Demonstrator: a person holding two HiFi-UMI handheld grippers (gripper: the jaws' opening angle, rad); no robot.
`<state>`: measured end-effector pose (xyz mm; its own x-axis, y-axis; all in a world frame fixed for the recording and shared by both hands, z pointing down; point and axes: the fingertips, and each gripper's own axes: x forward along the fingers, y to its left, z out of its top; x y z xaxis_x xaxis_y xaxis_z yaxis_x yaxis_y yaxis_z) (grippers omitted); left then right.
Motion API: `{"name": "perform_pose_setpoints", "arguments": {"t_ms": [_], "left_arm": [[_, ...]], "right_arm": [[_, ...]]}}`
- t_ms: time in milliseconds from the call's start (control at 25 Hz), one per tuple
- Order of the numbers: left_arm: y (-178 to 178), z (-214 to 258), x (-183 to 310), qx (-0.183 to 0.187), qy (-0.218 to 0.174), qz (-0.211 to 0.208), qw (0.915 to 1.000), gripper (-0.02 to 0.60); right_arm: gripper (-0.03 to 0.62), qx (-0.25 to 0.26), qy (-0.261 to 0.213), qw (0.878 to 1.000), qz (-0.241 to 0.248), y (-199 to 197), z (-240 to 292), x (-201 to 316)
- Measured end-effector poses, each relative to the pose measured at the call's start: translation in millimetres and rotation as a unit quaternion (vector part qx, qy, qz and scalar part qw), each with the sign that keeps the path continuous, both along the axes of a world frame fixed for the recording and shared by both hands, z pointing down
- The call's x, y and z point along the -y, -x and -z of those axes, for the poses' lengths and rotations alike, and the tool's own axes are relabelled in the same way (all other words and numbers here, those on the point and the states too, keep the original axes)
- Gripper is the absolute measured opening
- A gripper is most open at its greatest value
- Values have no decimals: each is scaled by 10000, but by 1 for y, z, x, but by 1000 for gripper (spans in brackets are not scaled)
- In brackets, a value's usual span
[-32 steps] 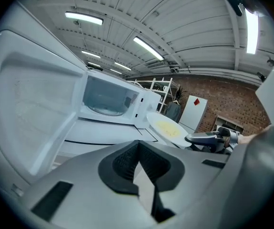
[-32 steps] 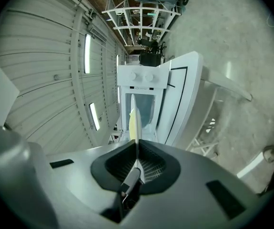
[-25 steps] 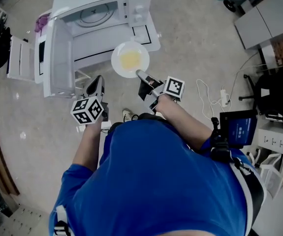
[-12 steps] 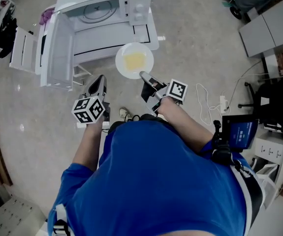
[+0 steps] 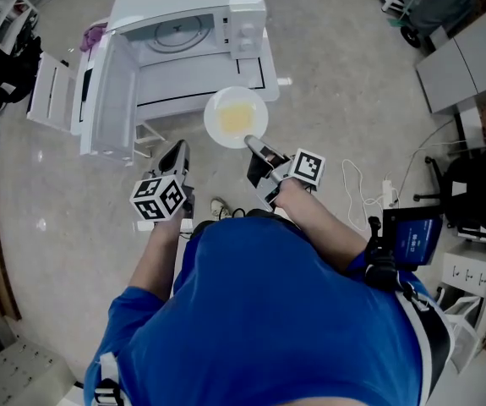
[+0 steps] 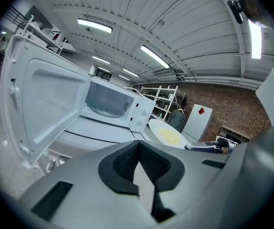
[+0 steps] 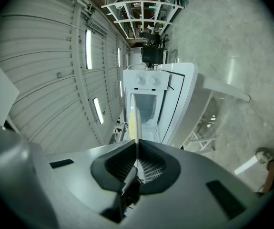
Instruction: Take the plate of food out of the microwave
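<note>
A white microwave (image 5: 192,28) stands on a low white table (image 5: 255,70), its door (image 5: 111,100) swung wide open to the left. The cavity shows only its glass turntable. In front of the table, over the floor, hangs a white plate (image 5: 236,117) with yellow food. My right gripper (image 5: 255,148) is shut on the plate's near rim. The right gripper view shows that plate (image 7: 135,120) edge-on, clamped between the jaws of the right gripper (image 7: 137,149). My left gripper (image 5: 175,155) hovers below the door with its jaws together and nothing in them. Its own view shows the plate (image 6: 167,135) to the right.
A white rack (image 5: 52,100) stands left of the door, and a purple cloth (image 5: 95,36) lies behind it. At the right are a white cable (image 5: 352,172) on the floor, a lit tablet (image 5: 412,235) and a grey cabinet (image 5: 471,53).
The plate, held by my right gripper, has drawn slightly back from the table's front edge toward the person. The left gripper keeps its place below the door.
</note>
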<state>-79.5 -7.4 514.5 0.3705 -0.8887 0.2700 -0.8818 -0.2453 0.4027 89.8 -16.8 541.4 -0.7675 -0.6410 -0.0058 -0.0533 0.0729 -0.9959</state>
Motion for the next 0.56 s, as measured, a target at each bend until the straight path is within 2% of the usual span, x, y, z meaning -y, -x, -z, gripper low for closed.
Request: {"name": "perform_pose_setpoints", "arguments": {"t_ms": [560], "left_arm": [[16, 6, 10, 27, -29, -5, 10000, 11]], "right_arm": [[20, -71, -48, 9999, 57, 16, 3, 12]]}}
